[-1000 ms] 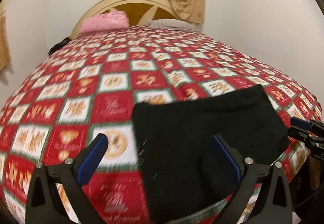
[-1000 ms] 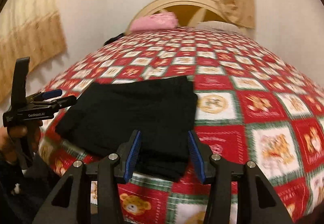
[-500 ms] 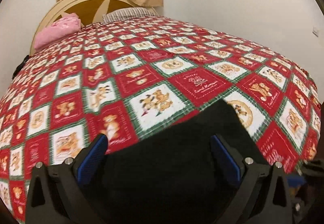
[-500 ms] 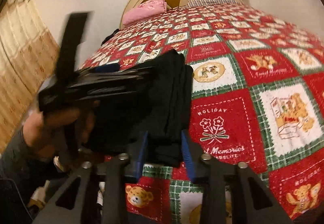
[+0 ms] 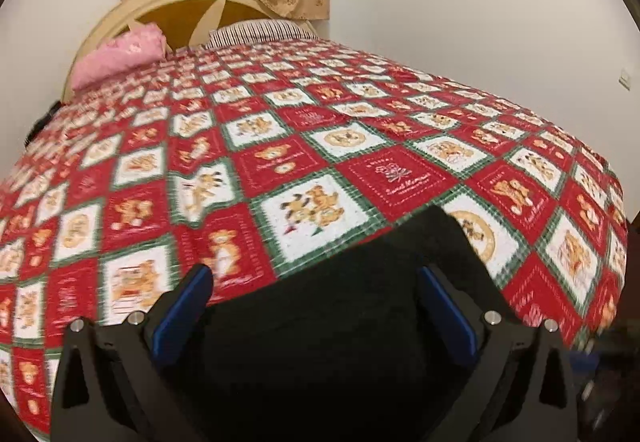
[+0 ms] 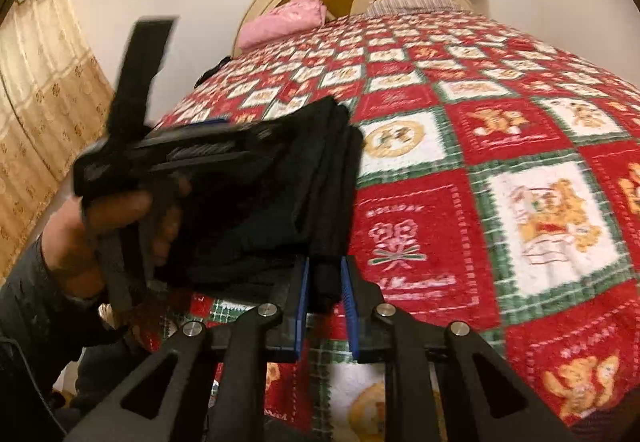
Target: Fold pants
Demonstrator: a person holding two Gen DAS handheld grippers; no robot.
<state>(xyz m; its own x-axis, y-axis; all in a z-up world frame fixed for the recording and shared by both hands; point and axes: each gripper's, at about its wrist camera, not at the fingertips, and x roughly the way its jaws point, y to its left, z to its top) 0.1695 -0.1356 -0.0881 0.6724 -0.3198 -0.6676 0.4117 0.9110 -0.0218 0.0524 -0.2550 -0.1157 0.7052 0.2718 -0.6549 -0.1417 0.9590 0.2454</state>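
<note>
The folded black pants [image 5: 340,314] lie at the near edge of the bed, a thick stack of layers in the right wrist view [image 6: 304,178]. My left gripper [image 5: 316,294] is open, its blue-padded fingers spread wide over the pants. It also shows in the right wrist view [image 6: 208,146], blurred, lying across the top of the stack with a hand on its handle. My right gripper [image 6: 325,282] is shut on the near right edge of the folded pants, the cloth pinched between its blue pads.
A red, white and green teddy-bear quilt [image 5: 360,146] covers the bed. A pink pillow [image 5: 120,58] and a striped pillow [image 5: 260,32] lie by the cream headboard [image 5: 168,2]. Curtains [image 6: 36,110] hang at the left wall.
My right gripper has closed from open onto the edge of the pants. My left gripper has moved from beside the pants to over them, staying open.
</note>
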